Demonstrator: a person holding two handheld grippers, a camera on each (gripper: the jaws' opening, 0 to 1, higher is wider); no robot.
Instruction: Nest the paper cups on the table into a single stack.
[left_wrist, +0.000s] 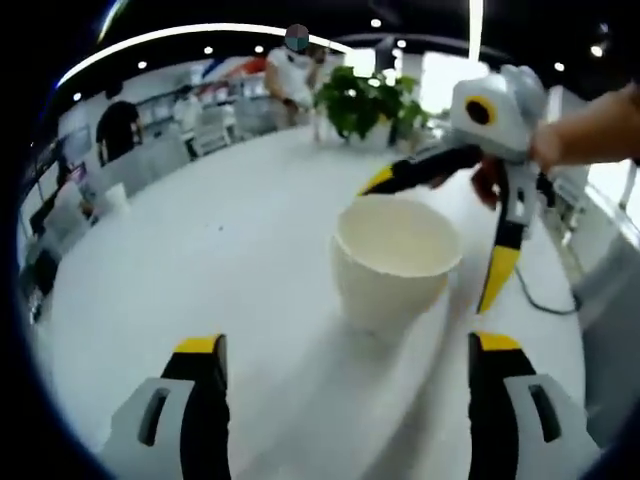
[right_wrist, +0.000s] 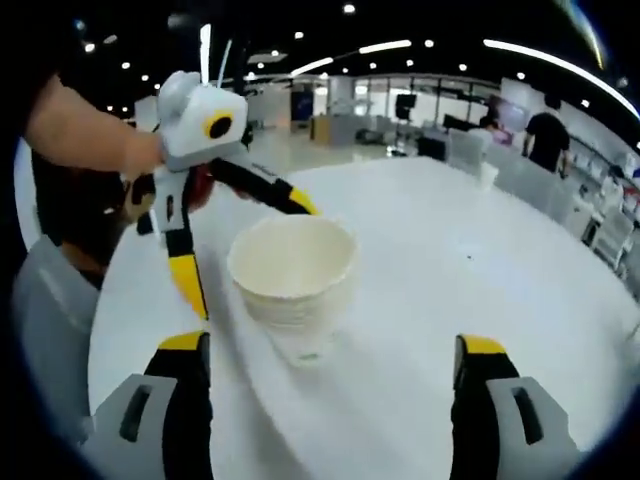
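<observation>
The cups (left_wrist: 392, 258) stand nested on the white worktop (left_wrist: 200, 260), between your two grippers. Both pairs of fingers are wide open and empty. The paper is light and crushes easily, so take it gently by the rim wall.

A white round table (left_wrist: 200, 250) carries one upright stack of paper cups (left_wrist: 392, 262).

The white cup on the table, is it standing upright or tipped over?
Upright. The cup stands on the table with its open mouth facing up, and the right gripper view shows its round rim level.
</observation>
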